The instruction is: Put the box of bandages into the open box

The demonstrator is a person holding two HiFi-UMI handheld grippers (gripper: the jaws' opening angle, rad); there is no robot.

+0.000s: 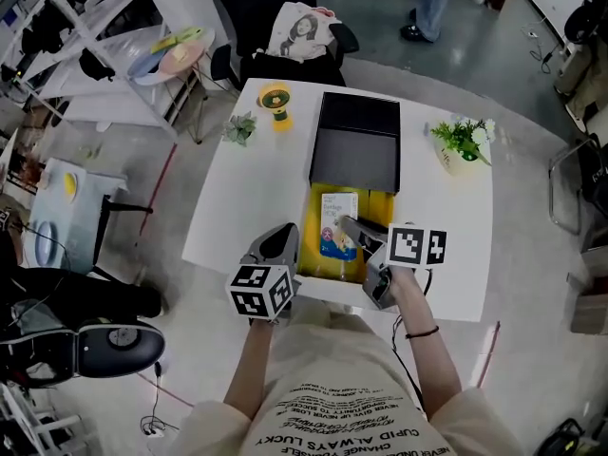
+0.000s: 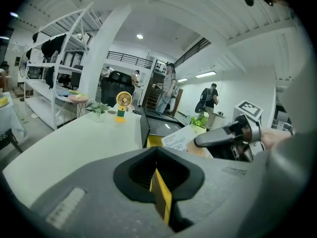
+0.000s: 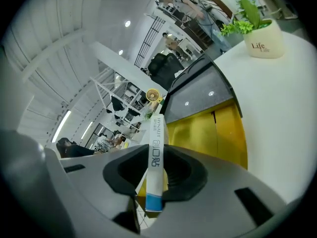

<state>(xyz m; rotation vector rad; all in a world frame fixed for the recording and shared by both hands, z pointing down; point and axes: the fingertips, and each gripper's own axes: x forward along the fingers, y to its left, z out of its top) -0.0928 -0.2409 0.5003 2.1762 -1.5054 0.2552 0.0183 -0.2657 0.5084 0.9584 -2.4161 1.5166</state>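
The open box (image 1: 382,206) lies in the middle of the white table (image 1: 237,207), its black lid (image 1: 356,141) folded back and its inside yellow (image 3: 218,128). My right gripper (image 1: 353,228) is shut on the white bandage box (image 1: 337,226), which hangs tilted over the yellow inside. The right gripper view has the bandage box (image 3: 156,152) edge-on between the jaws (image 3: 156,172). My left gripper (image 1: 285,240) sits at the open box's near left corner, shut on a thin yellow wall (image 2: 161,197) of it. The left gripper view also catches the bandage box (image 2: 176,140) and the right gripper (image 2: 223,135).
A yellow desk fan (image 1: 275,103) and a small plant (image 1: 239,128) stand at the table's back left. A potted plant in a white pot (image 1: 463,145) stands at the back right. Behind the table is a chair with a bag (image 1: 304,31); shelving (image 1: 114,46) lines the left.
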